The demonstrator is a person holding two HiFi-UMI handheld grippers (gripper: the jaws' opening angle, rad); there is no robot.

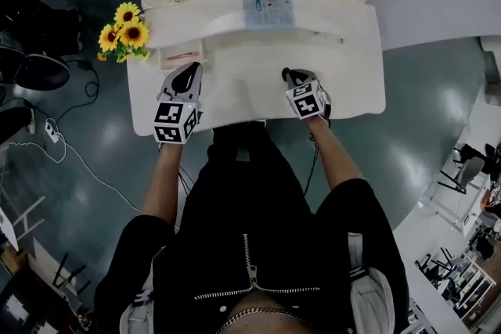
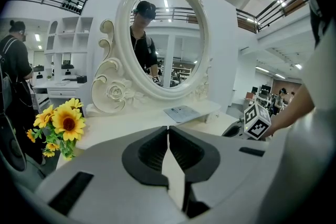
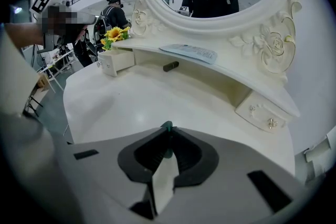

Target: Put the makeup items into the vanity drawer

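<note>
My right gripper [image 3: 167, 128] has its jaws pinched narrow on a slim green item [image 3: 166, 124]. Only the item's tip shows past the pads, so I can't tell what kind of makeup piece it is. The gripper tilts steeply down over the right part of the white vanity top [image 1: 250, 94], holding the green item above the bare surface.

My left gripper [image 2: 168, 131] has its jaws brought together with nothing between them. It hangs over the left part of the top, with its tips near the small open drawer [image 3: 118, 62]. That drawer is pulled out at the left end of the raised shelf [image 3: 236, 78]. From the head view I see something pinkish inside it, too small to name.

A small dark tube [image 3: 170, 66] lies on the vanity top just under the shelf's edge, to the right of the open drawer and well apart from both grippers. A leaflet [image 3: 189, 51] lies flat on the shelf above it. At the shelf's right end is a closed drawer [image 3: 261, 113] with small knobs.

A bunch of sunflowers [image 1: 124, 31] stands at the vanity's left edge, just beside the open drawer. Behind everything rises the oval mirror [image 2: 118, 50] in its carved white frame
</note>
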